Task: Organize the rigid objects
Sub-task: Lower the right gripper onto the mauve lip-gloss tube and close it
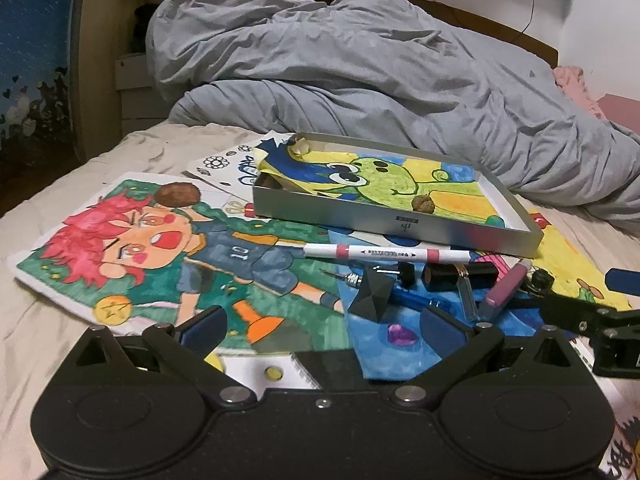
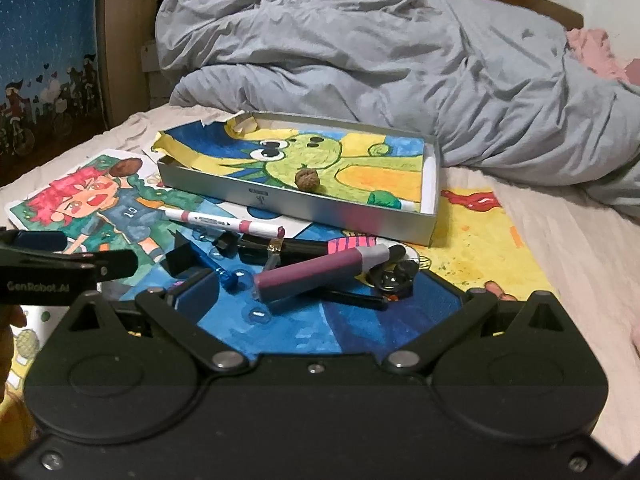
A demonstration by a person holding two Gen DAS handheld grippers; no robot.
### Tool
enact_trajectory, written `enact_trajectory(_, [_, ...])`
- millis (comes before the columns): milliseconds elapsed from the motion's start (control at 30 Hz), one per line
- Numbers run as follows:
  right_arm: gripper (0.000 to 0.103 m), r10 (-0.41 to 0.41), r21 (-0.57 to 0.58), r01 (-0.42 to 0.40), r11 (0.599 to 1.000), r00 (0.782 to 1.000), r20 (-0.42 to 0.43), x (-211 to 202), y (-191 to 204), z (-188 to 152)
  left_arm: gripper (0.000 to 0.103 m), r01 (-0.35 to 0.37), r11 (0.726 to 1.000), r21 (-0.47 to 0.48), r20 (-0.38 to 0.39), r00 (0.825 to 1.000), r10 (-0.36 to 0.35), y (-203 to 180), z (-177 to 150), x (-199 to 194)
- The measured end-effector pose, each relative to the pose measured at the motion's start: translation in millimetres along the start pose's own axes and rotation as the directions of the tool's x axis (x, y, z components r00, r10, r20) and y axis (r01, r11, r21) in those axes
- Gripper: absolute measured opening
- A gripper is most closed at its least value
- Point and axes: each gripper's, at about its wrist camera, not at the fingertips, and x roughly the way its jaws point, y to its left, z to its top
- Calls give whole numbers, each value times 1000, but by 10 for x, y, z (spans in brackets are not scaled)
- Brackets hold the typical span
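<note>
A silver tray lies on drawings on the bed, lined with a green cartoon drawing and holding a walnut. In front of it lie a white-and-pink marker, a purple tube, a black faceted piece, a blue pen and black lipstick-like pieces. My left gripper is open and empty just short of them. My right gripper is open, with the purple tube between its fingers, untouched.
A crumpled grey duvet fills the back of the bed. Coloured drawings cover the sheet. A second walnut lies on the left drawing. Each gripper shows in the other's view, the right one in the left wrist view and the left one in the right wrist view.
</note>
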Motion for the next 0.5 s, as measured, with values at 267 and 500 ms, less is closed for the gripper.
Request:
enact_trajectory(267, [102, 65, 72, -62, 995, 997, -41, 334, -142, 43, 102, 49, 998, 26, -5, 999, -49, -99, 80, 337])
enact_trajectory(500, [102, 100, 125, -93, 988, 994, -50, 530, -227, 48, 102, 105, 991, 77, -27, 994, -104, -157, 76, 568])
